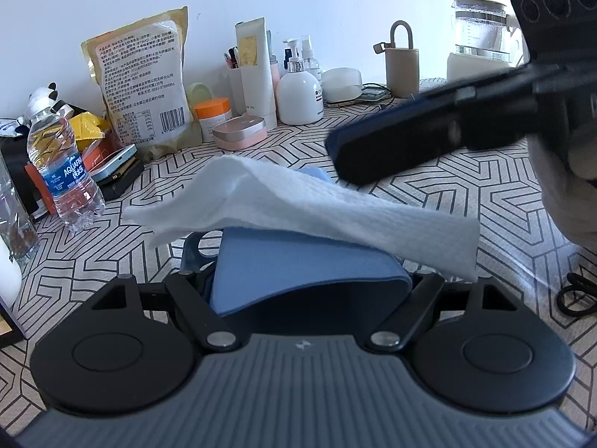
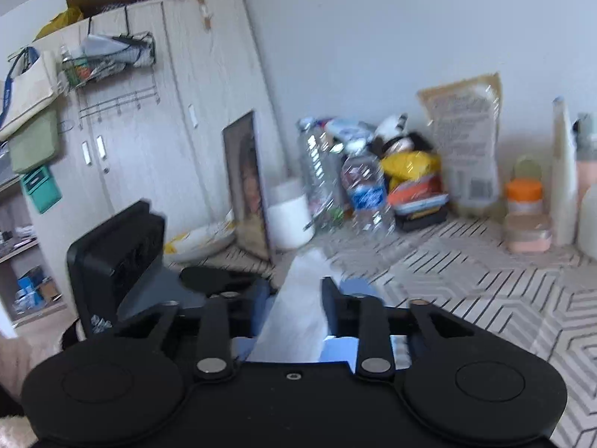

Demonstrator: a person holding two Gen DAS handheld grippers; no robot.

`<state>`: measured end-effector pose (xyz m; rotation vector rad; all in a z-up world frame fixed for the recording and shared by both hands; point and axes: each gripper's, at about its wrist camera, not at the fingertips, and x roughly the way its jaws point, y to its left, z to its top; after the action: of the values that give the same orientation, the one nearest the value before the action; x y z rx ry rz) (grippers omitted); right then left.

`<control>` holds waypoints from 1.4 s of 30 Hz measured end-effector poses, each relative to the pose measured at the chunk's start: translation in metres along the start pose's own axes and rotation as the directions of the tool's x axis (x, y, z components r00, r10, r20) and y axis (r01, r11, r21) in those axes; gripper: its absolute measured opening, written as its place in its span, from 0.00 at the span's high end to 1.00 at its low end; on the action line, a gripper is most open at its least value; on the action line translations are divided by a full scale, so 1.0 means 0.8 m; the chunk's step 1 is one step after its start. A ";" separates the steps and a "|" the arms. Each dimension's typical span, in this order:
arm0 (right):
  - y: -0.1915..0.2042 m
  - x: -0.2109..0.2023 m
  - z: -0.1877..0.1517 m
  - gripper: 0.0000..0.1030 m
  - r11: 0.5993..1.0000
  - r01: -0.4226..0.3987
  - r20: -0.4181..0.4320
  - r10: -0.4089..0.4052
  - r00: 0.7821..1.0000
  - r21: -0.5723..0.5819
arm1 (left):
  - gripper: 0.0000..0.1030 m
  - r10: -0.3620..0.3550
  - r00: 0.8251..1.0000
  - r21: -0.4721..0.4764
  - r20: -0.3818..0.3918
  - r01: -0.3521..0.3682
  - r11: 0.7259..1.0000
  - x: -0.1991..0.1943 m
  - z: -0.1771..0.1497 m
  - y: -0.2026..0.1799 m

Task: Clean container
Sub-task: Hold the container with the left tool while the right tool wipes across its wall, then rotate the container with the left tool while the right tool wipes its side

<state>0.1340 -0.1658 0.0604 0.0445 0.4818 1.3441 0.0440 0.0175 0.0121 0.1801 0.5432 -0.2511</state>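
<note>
Blue plastic fills the lower middle of the left wrist view: the container (image 1: 298, 280) sits between the left gripper (image 1: 306, 291) linkages, and its walls appear to be held by fingers whose tips are hidden behind it, so the fingers look spread wide around it. Draped over the container's top edge lies a white wipe (image 1: 298, 201), running from the middle of the frame down to the right. From the upper right the right gripper (image 1: 391, 149) reaches in as a dark, blurred bar, its tip just above the wipe; whether it touches the sheet there I cannot tell.

In the right wrist view, the right gripper (image 2: 294, 298) has the wipe (image 2: 298, 310) rising between its fingers (image 2: 330, 298), which are drawn partway in and pinch the sheet, with the blue container (image 2: 358, 285) showing behind and below. The left gripper's body (image 2: 123, 261) shows at the left of that frame.

Beneath everything is the table (image 1: 466, 194) with its black-and-white geometric cover. A water bottle (image 1: 63, 168) stands at the left, a large snack bag (image 1: 145, 86) behind it, and a white pump bottle (image 1: 298, 93) near the back wall.
</note>
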 end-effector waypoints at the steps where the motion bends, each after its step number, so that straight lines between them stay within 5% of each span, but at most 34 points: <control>1: -0.001 -0.001 0.002 0.59 1.000 0.015 0.014 -0.015 1.000 -0.007 | 0.22 0.000 1.000 0.000 0.000 0.000 1.000 0.000 0.000 0.000; 8: -0.003 0.031 0.027 0.37 0.991 -0.005 -0.113 -0.011 0.993 -0.136 | 0.22 -0.003 1.000 -0.003 0.001 0.003 1.000 0.000 0.000 -0.001; 11: -0.002 0.052 0.027 0.37 0.983 0.008 -0.183 -0.042 0.982 -0.182 | 0.22 -0.012 1.000 -0.010 0.002 0.012 1.000 0.000 -0.001 0.001; 13: -0.003 0.059 0.024 0.45 0.986 0.001 -0.194 -0.033 0.980 -0.165 | 0.22 -0.016 1.000 -0.013 0.003 0.016 1.000 -0.001 -0.001 0.002; 15: -0.003 0.061 0.023 0.82 0.992 0.022 -0.181 -0.045 0.982 -0.126 | 0.22 -0.020 1.000 -0.018 0.004 0.020 1.000 -0.001 -0.001 0.003; 16: -0.002 0.061 0.022 0.88 0.992 0.053 -0.174 -0.073 0.982 -0.114 | 0.22 -0.020 1.000 -0.019 0.004 0.020 1.000 -0.001 -0.001 0.003; 25: 0.038 -0.013 0.036 0.91 0.969 0.164 -0.176 -0.196 0.965 -0.183 | 0.22 -0.022 1.000 -0.018 0.004 0.022 1.000 -0.002 -0.001 0.003; 30: 0.047 -0.057 0.045 0.91 0.918 0.284 -0.293 -0.363 0.885 -0.278 | 0.22 -0.022 1.000 -0.018 0.005 0.022 1.000 -0.002 0.000 0.003; 36: 0.063 -0.049 0.047 0.91 0.863 0.280 -0.423 -0.459 0.781 -0.420 | 0.22 -0.022 1.000 -0.019 0.005 0.022 1.000 0.000 0.000 0.005; 37: 0.065 -0.048 0.047 0.91 0.874 0.257 -0.441 -0.439 0.783 -0.412 | 0.22 -0.024 1.000 -0.019 0.005 0.024 1.000 0.000 0.000 0.005; 42: 0.065 -0.018 0.054 0.90 0.965 0.086 -0.454 -0.194 0.870 -0.248 | 0.22 -0.038 0.999 -0.026 0.008 0.039 0.999 0.000 0.000 0.006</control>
<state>0.0997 -0.1563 0.1198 -0.5106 0.7301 1.2526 0.0452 0.0222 0.0124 0.1435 0.5429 -0.2820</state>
